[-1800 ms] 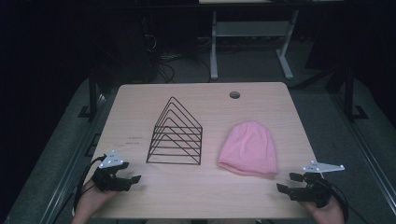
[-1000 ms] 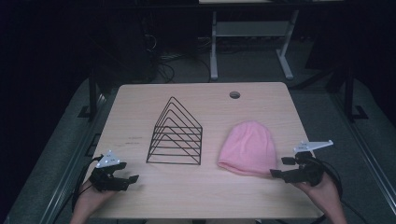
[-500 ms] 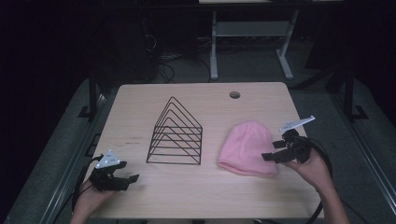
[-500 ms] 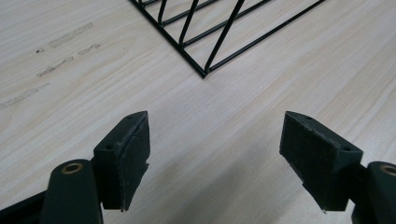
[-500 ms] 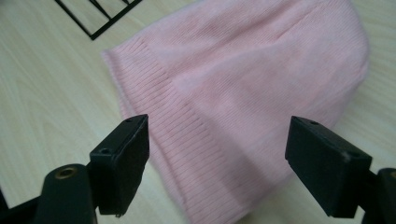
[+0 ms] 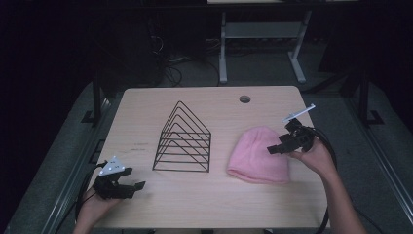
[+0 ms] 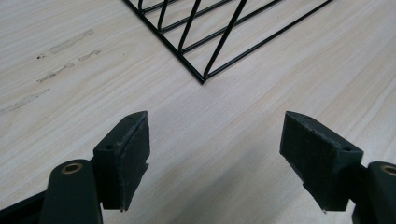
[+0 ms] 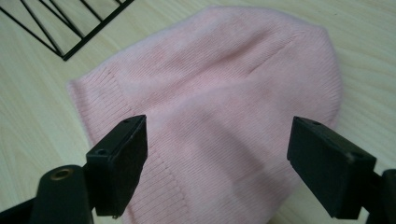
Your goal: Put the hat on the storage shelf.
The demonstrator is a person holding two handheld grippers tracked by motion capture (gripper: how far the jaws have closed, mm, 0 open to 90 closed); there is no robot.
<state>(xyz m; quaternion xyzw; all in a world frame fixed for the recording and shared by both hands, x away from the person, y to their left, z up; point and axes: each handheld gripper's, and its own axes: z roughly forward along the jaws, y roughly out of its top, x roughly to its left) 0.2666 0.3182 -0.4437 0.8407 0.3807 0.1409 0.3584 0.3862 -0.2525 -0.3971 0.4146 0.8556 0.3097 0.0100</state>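
Note:
A pink knitted beanie (image 6: 258,155) lies flat on the right half of the wooden table (image 6: 146,112), its ribbed hem toward the near edge. My right gripper (image 6: 278,147) hovers open over the beanie's right side; in the right gripper view the beanie (image 8: 215,102) spreads beneath the wide-apart jaws. A black wire rack (image 6: 183,141) of nested triangles stands at the table's middle. My left gripper (image 6: 130,188) rests open near the front left corner, pointing at the rack's near corner (image 7: 203,79), with bare wood between its pads (image 7: 125,149).
A round cable hole (image 6: 244,99) sits near the table's far edge. Faint scuff marks (image 7: 56,70) show on the wood left of the rack. Beyond the table stand dark floor, cables and a white desk frame (image 6: 263,44).
My right gripper has moved from the front right edge up and leftward until it hangs over the beanie's right side. The left gripper has stayed almost still.

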